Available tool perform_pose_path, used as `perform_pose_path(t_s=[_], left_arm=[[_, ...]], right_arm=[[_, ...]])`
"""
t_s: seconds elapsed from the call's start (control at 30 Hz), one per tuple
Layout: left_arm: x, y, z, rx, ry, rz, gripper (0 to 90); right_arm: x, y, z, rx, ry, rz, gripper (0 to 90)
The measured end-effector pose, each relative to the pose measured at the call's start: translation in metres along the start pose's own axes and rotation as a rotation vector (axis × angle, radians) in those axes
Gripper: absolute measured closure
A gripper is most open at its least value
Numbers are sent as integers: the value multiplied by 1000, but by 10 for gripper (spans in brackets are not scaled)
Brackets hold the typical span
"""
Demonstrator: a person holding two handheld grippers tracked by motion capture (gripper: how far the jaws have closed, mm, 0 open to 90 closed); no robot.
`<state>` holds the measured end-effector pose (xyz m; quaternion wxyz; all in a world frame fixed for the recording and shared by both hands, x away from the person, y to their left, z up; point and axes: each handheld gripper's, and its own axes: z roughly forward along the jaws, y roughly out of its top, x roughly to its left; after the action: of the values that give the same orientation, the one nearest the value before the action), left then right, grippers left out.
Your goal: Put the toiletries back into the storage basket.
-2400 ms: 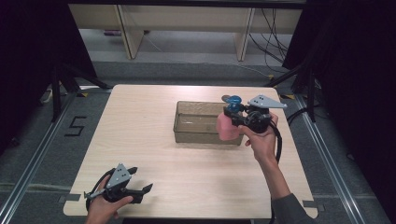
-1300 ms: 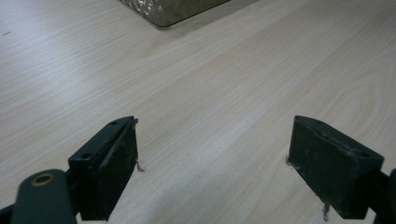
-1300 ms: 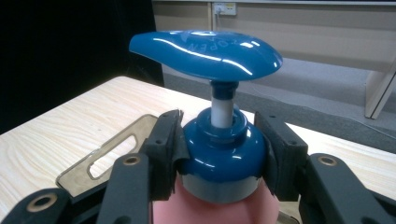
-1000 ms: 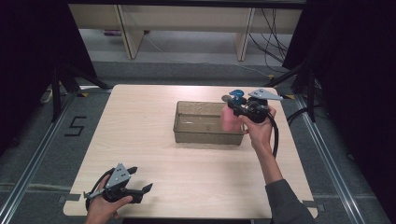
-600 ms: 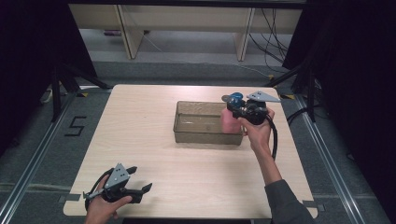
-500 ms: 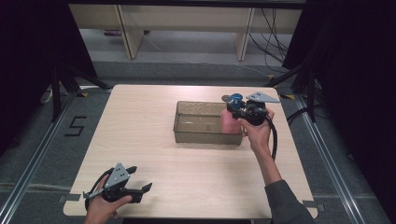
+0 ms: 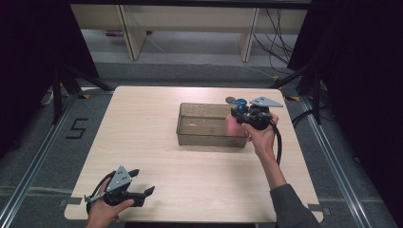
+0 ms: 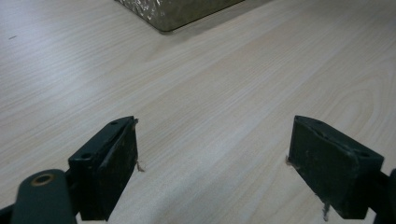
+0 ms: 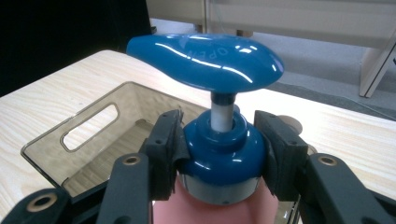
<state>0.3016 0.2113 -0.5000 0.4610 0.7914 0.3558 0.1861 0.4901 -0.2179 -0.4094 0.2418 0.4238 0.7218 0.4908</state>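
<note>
- The right gripper (image 9: 219,140) is held at the right end of the clear bin (image 7: 190,126), clamping the blue collar of the pink pump bottle (image 9: 217,149).
- The left gripper (image 7: 142,192) rests low at the table's (image 7: 190,180) near edge, jaws wide apart and holding nothing.

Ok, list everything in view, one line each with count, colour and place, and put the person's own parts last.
Pump bottle: one, pink body with blue cap and pump head, upright at the bin's right end, held by the cap.
Bin: one, clear brownish plastic with handle slots, on the table right of centre.
Round disc: one, grey, on the table just behind the bin; too small to identify.
Table: one, light wood.
Shelving: pale, on the floor beyond the table.
Right gripper: black, fingers shut on the bottle's cap.
Left gripper: black, open, at the near left table edge.
Hands: two, one on each gripper.
</note>
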Motion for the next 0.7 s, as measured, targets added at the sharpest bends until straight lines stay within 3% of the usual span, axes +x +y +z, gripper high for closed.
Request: perform_pose_path(t_s=[0.33, 0.37, 0.4, 0.47, 0.53, 0.57, 0.6, 0.7], left_arm=[[1, 0, -1, 2, -2, 15, 153], [1, 0, -1, 2, -2, 14, 153], [1, 0, -1, 2, -2, 17, 153], [1, 0, -1, 0, -8, 18, 154], [1, 1, -1, 2, -2, 16, 153], [1, 1, -1, 2, -2, 16, 154], [1, 0, -1, -1, -7, 20, 153], [1, 0, -1, 0, -3, 13, 154]], right_arm=[[-3, -6, 1, 6, 0, 7, 534], [-2, -7, 0, 11, -8, 27, 534], [-4, -8, 1, 4, -8, -3, 534], [-3, -10, 0, 17, -3, 25, 534], [-5, -10, -1, 14, -7, -2, 534], [-3, -12, 0, 9, -13, 26, 534], [-5, -12, 0, 6, -7, 2, 534], [-3, -13, -2, 25, -3, 40, 534]])
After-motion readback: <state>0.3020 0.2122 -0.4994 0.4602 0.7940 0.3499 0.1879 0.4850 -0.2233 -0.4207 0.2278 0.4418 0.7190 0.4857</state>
